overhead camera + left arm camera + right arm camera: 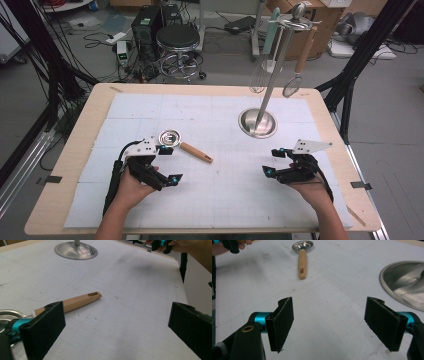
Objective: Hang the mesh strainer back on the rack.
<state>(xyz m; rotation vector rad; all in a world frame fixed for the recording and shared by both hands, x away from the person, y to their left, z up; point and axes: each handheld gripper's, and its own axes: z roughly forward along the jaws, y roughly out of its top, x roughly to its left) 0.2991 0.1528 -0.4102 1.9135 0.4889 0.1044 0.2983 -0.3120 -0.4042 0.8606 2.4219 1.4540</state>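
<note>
Steel bowl and a wooden handle with a slot: your ladle [181, 142] lies flat on the desk [65, 165], just beside your left gripper [169, 164]. Both grippers' fingers stand apart, empty.

Small strainer [182, 143]: round shiny metal bowl, light wooden handle with hanging slot at free end. Lies flat on white mat, left of centre, handle angled toward near right, untouched.
</note>
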